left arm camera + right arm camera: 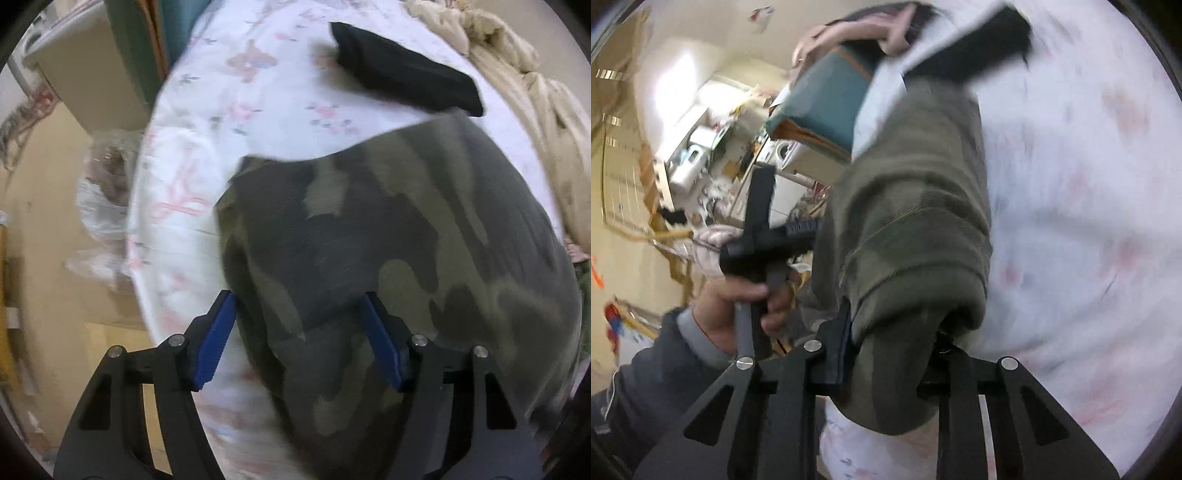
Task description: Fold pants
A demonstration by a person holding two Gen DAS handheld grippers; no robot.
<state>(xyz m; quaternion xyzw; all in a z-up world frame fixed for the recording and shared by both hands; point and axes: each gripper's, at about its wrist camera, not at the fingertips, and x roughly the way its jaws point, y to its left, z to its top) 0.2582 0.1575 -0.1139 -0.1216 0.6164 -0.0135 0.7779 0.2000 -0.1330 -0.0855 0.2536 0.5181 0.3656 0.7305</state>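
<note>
The camouflage pants (388, 258) lie spread on a bed with a white floral sheet (229, 110). My left gripper (299, 314) is open, its blue pads (216, 339) straddling the left edge of the pants just above the cloth. In the right wrist view my right gripper (894, 332) is shut on a bunched, hanging part of the pants (916, 221); the cloth covers the right finger. The left gripper (764, 236) and the hand holding it (731, 310) show to the left of the pants.
A folded black garment (402, 70) lies on the sheet beyond the pants. A crumpled beige blanket (517, 85) lies along the right side. The bed edge drops to the floor on the left, beside a plastic bag (103, 184) and furniture (85, 66).
</note>
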